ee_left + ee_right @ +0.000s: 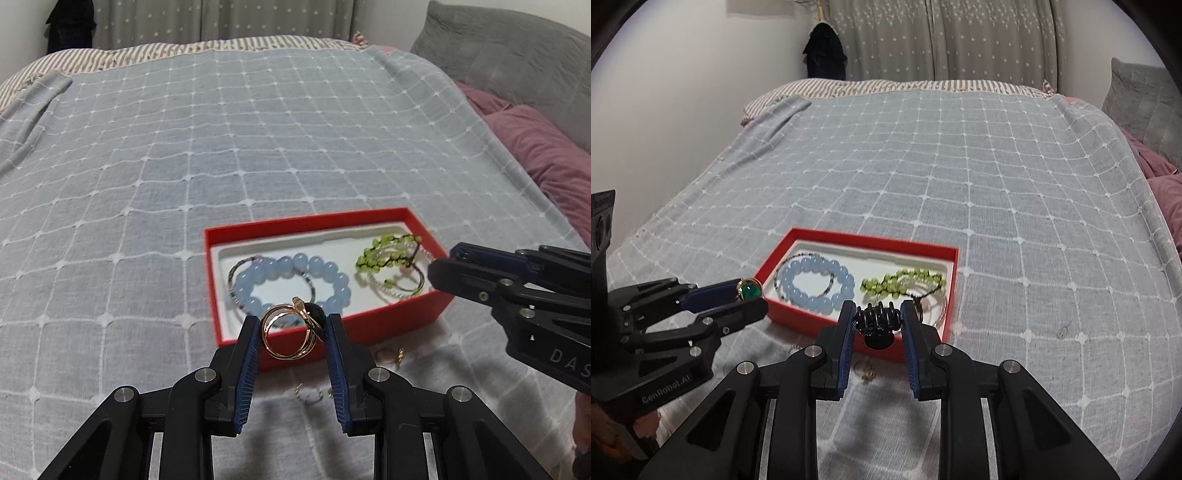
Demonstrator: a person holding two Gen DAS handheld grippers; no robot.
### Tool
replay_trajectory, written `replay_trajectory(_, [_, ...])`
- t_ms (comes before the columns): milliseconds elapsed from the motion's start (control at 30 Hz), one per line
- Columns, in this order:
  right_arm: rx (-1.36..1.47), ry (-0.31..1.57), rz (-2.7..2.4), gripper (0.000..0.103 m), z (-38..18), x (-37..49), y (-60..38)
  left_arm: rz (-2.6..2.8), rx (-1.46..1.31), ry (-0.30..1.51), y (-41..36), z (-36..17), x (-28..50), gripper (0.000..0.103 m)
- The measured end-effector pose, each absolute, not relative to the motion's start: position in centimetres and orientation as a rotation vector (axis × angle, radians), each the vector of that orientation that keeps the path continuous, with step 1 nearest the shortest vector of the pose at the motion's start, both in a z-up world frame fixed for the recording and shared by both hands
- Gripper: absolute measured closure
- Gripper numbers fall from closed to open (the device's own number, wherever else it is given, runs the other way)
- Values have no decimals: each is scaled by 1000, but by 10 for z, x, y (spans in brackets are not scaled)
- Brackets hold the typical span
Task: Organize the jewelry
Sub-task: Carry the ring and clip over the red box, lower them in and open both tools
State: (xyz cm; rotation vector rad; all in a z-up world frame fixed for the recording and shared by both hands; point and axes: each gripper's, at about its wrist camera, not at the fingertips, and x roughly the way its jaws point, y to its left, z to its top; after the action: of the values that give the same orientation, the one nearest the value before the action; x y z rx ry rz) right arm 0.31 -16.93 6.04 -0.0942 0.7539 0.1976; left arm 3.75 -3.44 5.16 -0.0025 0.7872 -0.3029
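Note:
A red box (399, 314) (798, 308) with a white liner sits on the bed. In it lie a pale blue bead bracelet (295, 273) (812, 282) and a green bead bracelet (384, 254) (901, 284). My left gripper (293, 332) (751, 297) is shut on a gold ring with a green stone (291, 328) (750, 288), held just above the box's near left corner. My right gripper (877, 317) (443, 266) is shut on a small black hair claw clip (877, 321), above the box's near edge.
Two small pieces of jewelry lie on the grey checked bedspread in front of the box: a silver ring (308, 395) and a gold piece (397, 356) (865, 370). Purple pillows (546, 158) and a grey cushion (517, 48) lie at the right.

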Motion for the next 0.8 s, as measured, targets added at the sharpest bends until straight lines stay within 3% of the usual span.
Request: replay_trajectory(800, [-118,794,195,77,39,29,-173,-287,56,806,-48,34,71,74])
